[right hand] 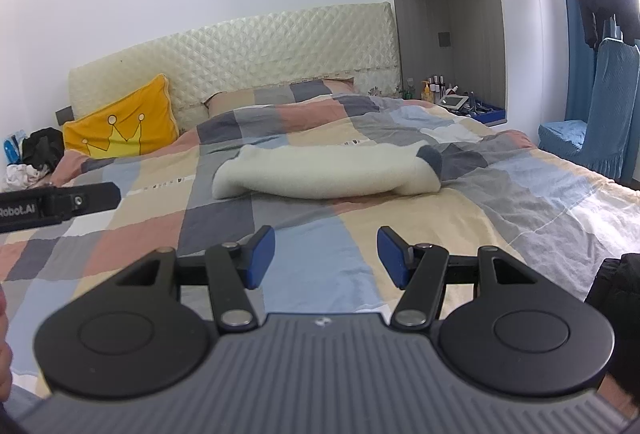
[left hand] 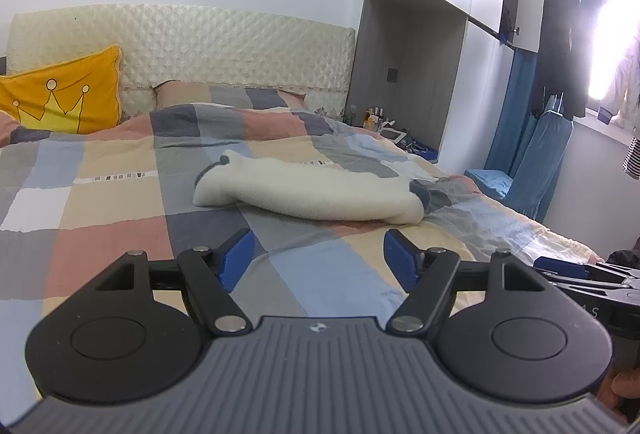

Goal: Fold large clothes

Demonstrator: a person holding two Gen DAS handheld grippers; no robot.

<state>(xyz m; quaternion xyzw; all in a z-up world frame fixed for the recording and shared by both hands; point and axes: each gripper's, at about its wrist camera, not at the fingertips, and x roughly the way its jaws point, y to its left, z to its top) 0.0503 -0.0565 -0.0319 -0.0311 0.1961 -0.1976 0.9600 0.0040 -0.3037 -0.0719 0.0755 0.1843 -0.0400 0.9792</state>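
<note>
Around me is a bedroom: a checked quilt (left hand: 120, 193) covers the bed, a yellow pillow (left hand: 68, 101) with a crown on it leans against the padded cream headboard (left hand: 200, 41), and past the far corner of the bed a niche in the grey wardrobe holds small bottles (right hand: 436, 85) and a blue tray. A chair with a blue cover (right hand: 592, 113) stands beside the bed on the right, and dark clothes hang by the bright window (left hand: 560, 45). Nothing lies on the quilt between my tools and the cream sweater (left hand: 308, 193), which sits folded into a thick bundle in the middle of the bed, ahead of both grippers and well clear of their tips. My left gripper (left hand: 319, 260) hangs released above the quilt, its blue pads apart with only bedding showing between them; my right gripper (right hand: 326, 258) is likewise spread and empty. The sweater's grey trim at its right end is partly tucked under, and glare washes out the window side
</note>
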